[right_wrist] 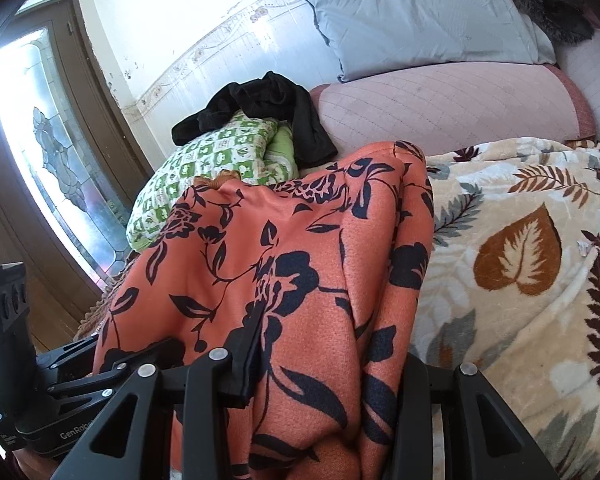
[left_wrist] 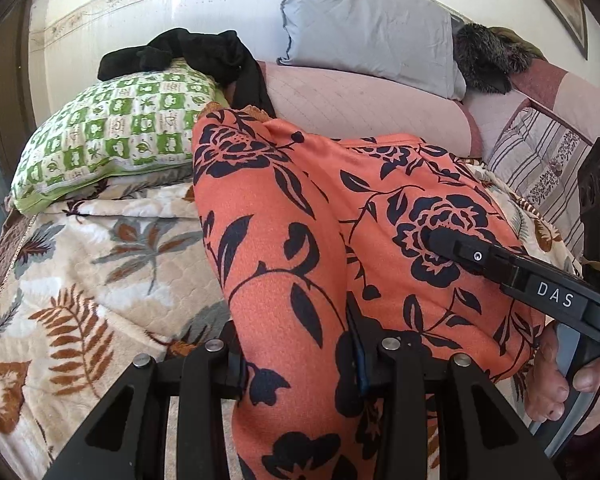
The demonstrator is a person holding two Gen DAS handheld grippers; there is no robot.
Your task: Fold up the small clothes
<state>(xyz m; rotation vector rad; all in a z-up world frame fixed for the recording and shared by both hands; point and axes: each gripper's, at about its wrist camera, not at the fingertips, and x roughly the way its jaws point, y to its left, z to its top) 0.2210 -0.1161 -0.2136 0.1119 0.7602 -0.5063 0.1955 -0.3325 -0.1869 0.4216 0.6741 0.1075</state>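
An orange garment with dark blue flowers [left_wrist: 300, 216] hangs bunched and lifted above the bed. In the left wrist view its cloth runs between my left gripper's [left_wrist: 298, 360] two black fingers, which are shut on a thick fold. The right gripper's finger [left_wrist: 460, 252] presses into the same cloth further right, with a person's hand [left_wrist: 560, 380] on its handle. In the right wrist view the garment [right_wrist: 284, 264] fills the gap of my right gripper [right_wrist: 328, 360], shut on a bundled fold; its right finger is mostly hidden by cloth. The left gripper's body [right_wrist: 72, 392] shows at lower left.
A cream blanket with leaf print [right_wrist: 520, 264] covers the bed. Behind lie a green-checked pillow [left_wrist: 112, 136] with a black garment [left_wrist: 204, 52] on it, a pink bolster [left_wrist: 360, 108], a grey pillow [left_wrist: 364, 28] and a striped cushion [left_wrist: 540, 168]. A glazed door [right_wrist: 40, 152] stands left.
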